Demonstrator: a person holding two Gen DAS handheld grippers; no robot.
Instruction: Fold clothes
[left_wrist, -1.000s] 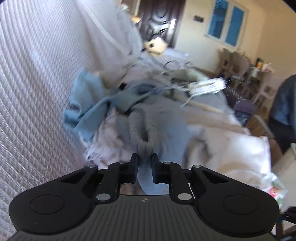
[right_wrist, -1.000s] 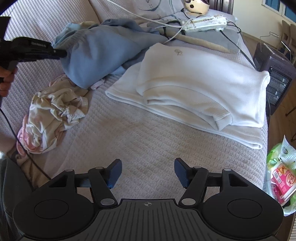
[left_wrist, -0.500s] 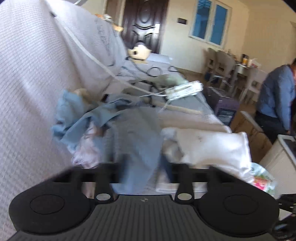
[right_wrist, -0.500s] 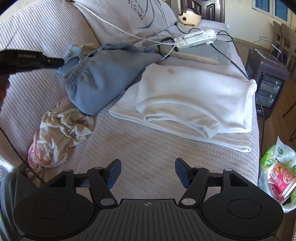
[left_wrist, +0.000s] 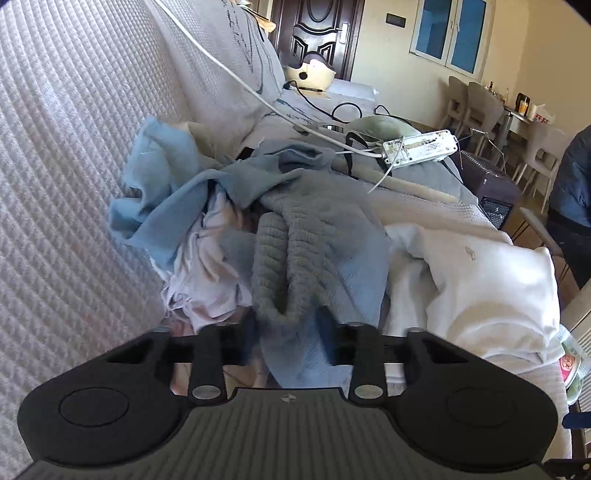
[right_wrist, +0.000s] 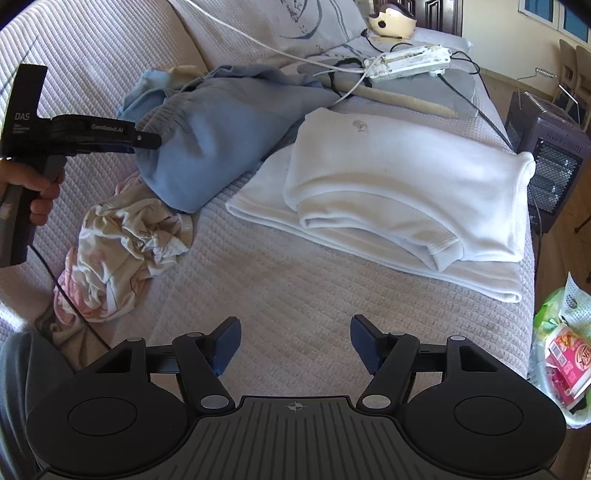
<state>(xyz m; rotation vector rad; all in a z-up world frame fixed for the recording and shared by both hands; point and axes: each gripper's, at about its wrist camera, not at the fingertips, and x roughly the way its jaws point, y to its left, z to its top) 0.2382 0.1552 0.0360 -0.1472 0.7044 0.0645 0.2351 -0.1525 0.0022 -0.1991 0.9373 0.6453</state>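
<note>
A quilted sofa cover (right_wrist: 295, 280) fills both views, with a door and windows beyond. The left claw (left_wrist: 291, 343) has just been closing its jaws, and the ribbed waistband of the blue sweatpants (left_wrist: 325, 236) sits between them; from the side its tips look pinched into the fabric, so it seems to be gripping the cloth. That suggests the next garment is being taken up for folding. The sweatpants lie bunched and twisted right ahead of the left claw, soft and thick, tangled with lighter blue cloth. A crumpled floral garment (right_wrist: 122, 240) lies just below-left of them. The right claw (right_wrist: 293, 347) hangs open and empty over bare cover, a folded white garment (right_wrist: 406, 177) ahead of it.
</note>
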